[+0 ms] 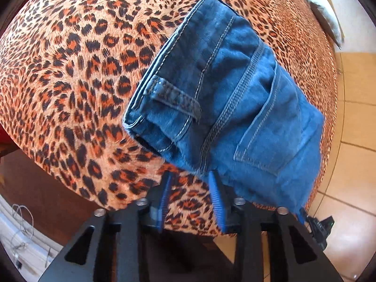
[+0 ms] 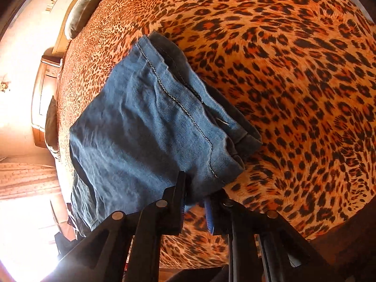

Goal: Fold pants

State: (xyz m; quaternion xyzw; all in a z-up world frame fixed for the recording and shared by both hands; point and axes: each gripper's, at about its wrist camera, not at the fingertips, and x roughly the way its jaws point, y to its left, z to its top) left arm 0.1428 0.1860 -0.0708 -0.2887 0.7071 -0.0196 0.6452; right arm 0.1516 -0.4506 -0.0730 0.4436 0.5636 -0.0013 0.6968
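Blue denim pants lie folded into a thick bundle on the leopard-print bed cover. In the left wrist view the waistband, a belt loop and a back pocket face up. My left gripper is open, its blue-padded fingers at the bundle's near edge with only bed cover between them. In the right wrist view the pants show a leg side with a stitched seam. My right gripper has the denim's near edge between its fingers, with a gap still showing between the pads.
The bed reaches far behind the pants. A pillow lies at the head end, and a wooden nightstand stands beside it. Tiled floor runs along the bed's edge. A dark pillow lies far right.
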